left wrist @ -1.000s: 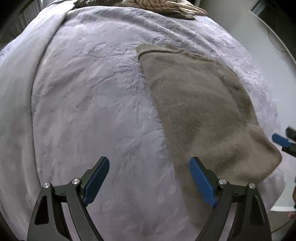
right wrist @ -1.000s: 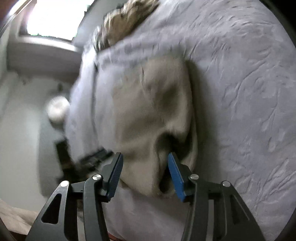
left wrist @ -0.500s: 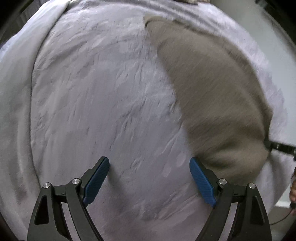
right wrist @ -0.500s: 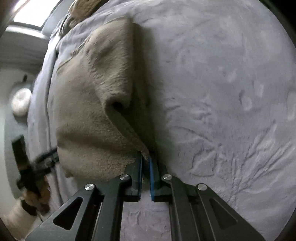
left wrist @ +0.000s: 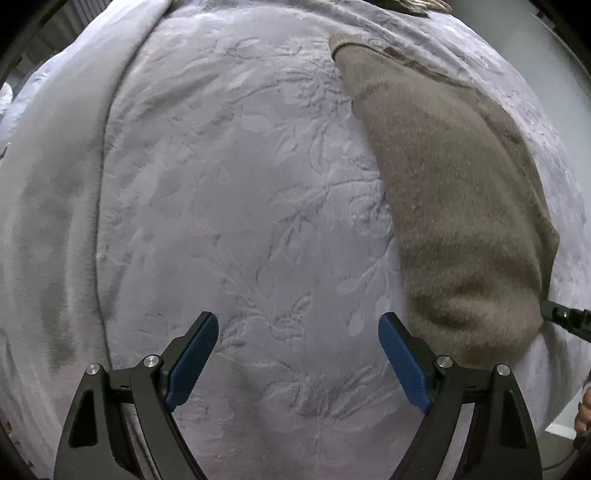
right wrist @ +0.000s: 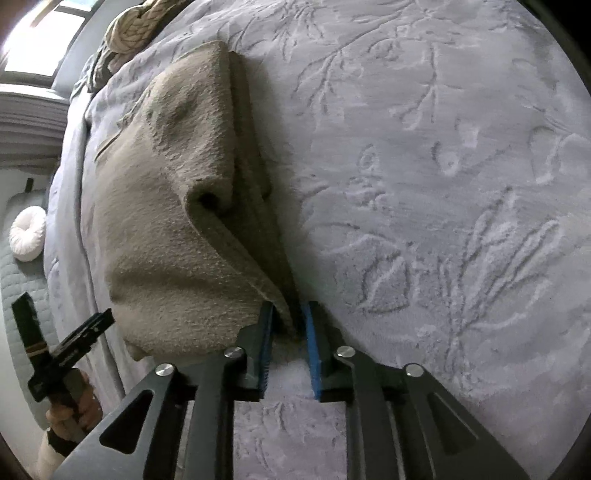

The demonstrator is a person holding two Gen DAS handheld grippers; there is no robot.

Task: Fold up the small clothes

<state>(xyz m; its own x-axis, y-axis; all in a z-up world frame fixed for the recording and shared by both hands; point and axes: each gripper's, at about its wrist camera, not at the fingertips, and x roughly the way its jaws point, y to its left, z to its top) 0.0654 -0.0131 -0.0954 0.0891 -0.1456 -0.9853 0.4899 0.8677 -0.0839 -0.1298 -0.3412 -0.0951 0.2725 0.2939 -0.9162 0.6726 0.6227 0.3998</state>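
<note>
A fuzzy beige knit garment (left wrist: pixel 454 206) lies folded lengthwise on the lilac embossed blanket (left wrist: pixel 229 206). My left gripper (left wrist: pixel 299 354) hangs open over bare blanket, its right finger just beside the garment's near end, nothing between its pads. In the right wrist view the garment (right wrist: pixel 166 236) has its near corner raised into a ridge that runs into my right gripper (right wrist: pixel 288 339). Those jaws are opening: the cloth's edge still sits between the blue pads, with a dark gap on the right pad's side. The right gripper's tip (left wrist: pixel 565 317) also shows at the garment's far corner.
A braided cream item (right wrist: pixel 133 26) lies at the bed's far end. The blanket's edge drops off left of the garment, with a white round cushion (right wrist: pixel 27 236) on the quilted floor mat below. A hand holds the left gripper (right wrist: pixel 55 350) there.
The right jaws closed from wide apart onto the garment's near corner, then parted a little. The left gripper drifted, so the garment now sits further right and higher in its view.
</note>
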